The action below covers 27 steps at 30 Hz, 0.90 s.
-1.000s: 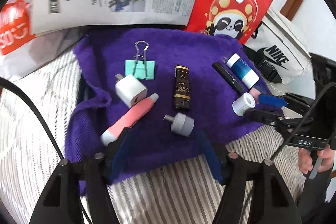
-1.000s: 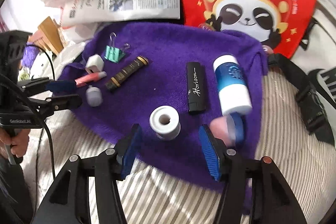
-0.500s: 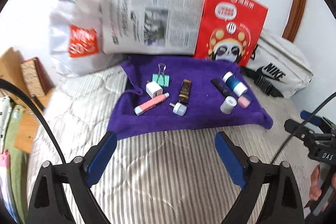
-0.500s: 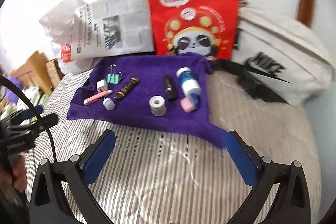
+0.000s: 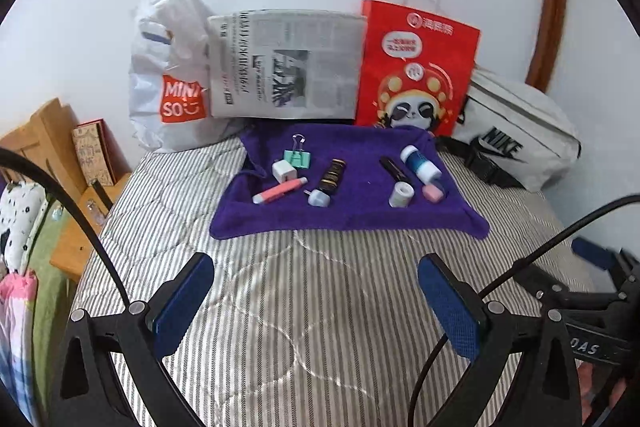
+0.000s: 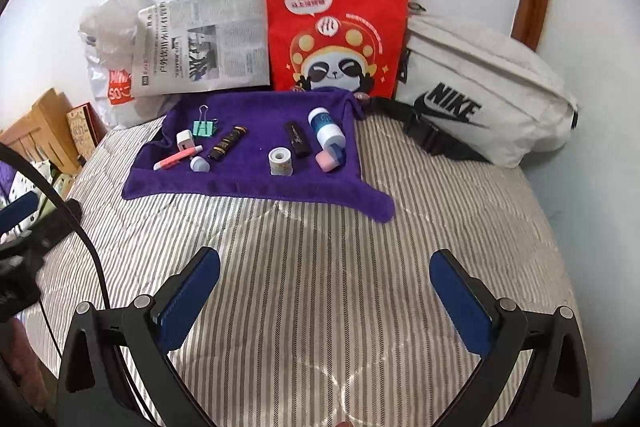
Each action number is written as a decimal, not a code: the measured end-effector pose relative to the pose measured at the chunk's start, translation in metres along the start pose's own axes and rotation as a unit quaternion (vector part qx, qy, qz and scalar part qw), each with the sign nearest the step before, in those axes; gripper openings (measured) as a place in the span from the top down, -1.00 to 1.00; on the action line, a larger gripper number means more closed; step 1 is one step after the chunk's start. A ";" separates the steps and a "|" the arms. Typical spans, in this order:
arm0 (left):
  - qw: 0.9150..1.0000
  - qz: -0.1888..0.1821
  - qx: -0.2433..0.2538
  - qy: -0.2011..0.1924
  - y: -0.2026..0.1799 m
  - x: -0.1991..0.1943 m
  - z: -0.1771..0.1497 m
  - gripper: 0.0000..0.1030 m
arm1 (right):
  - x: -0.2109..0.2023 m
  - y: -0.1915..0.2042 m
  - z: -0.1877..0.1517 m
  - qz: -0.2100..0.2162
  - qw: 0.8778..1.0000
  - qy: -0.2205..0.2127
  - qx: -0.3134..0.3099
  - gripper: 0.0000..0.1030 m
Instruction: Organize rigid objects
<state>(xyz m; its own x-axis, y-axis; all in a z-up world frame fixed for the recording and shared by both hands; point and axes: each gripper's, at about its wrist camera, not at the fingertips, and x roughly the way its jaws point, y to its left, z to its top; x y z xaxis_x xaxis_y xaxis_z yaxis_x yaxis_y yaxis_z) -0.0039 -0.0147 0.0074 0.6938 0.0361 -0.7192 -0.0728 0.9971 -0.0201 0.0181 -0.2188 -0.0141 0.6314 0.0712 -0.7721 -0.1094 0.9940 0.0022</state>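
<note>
Both hand-held grippers hang over the bare striped bedspread (image 5: pixel 320 307), short of the near edge of the purple towel (image 5: pixel 352 215), and neither holds anything. The left gripper (image 5: pixel 316 303) has its blue-padded jaws spread wide, opening the last bit, with only quilt between them. The right gripper (image 6: pixel 326 293) stands just as wide apart.

All the small things lie on the towel. Toward its left edge sit a mint-green binder clip (image 5: pixel 297 158), a white cube charger plug (image 5: pixel 284 171), a pink pen-shaped tube (image 5: pixel 280 190) and a pale grey round cap (image 5: pixel 319 197). Near the middle lies a dark brown, gold-lettered lighter (image 5: pixel 332 176). Toward the right edge are a slim black stick (image 6: pixel 297 139), a blue-and-white bottle on its side (image 6: pixel 327 129), a white spool standing on end (image 6: pixel 280 161) and a pink eraser-like block (image 6: pixel 327 160), which seems to touch the bottle's end.

Behind the towel's far edge stand a folded newspaper (image 5: pixel 286 67), a red panda paper bag (image 6: pixel 338 31) and a white Nike pouch (image 6: pixel 480 95).
</note>
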 end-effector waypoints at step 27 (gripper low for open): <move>1.000 0.009 0.012 -0.007 -0.016 -0.019 -0.009 -1.00 | -0.021 -0.006 -0.007 0.004 1.000 -0.014 0.010 -1.00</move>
<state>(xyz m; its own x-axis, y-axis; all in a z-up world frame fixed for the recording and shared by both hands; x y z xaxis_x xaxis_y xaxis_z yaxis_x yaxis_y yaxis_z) -0.0225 -0.0321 0.0155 0.7019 0.0556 -0.7101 -0.0692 0.9976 0.0098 0.0004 -0.2271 -0.0022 0.6522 0.0813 -0.7537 -0.0990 0.9949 0.0216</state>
